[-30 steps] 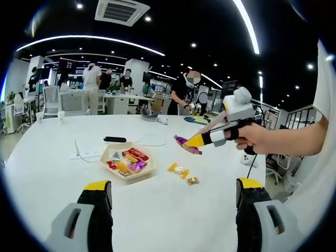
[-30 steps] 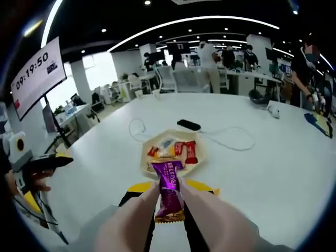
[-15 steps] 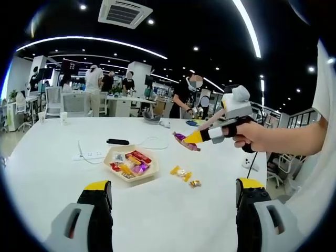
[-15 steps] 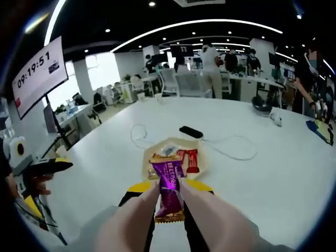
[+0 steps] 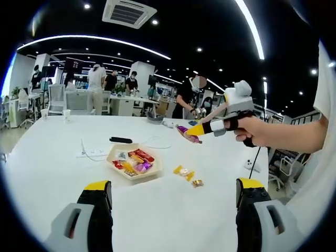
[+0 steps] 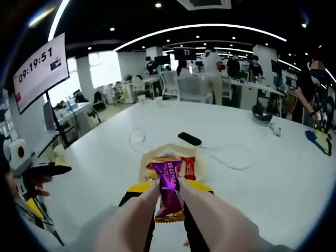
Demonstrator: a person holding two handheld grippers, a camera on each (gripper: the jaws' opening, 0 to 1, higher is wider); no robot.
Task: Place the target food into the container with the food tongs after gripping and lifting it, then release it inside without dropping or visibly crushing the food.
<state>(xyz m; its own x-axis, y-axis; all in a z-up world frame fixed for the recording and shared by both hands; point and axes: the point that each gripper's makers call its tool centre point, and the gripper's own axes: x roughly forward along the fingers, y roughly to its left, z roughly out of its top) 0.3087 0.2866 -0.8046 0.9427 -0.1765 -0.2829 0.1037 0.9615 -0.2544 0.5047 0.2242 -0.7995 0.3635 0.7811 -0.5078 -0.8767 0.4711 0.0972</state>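
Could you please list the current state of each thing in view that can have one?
Right claw: shut on the purple foil candy packet.
Purple foil candy packet: gripped, held in the air.
Left claw: open, holding nothing.
Shallow beige tray: on the white table, holding wrapped sweets.
Two loose yellow wrapped candies: lying on the table beside the tray.

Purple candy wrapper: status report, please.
Right gripper shut on purple candy wrapper, held above the table. Left gripper open, idle. Tray of sweets ahead, nothing in the way.

Glossy foil candy wrapper; smooth matt table.
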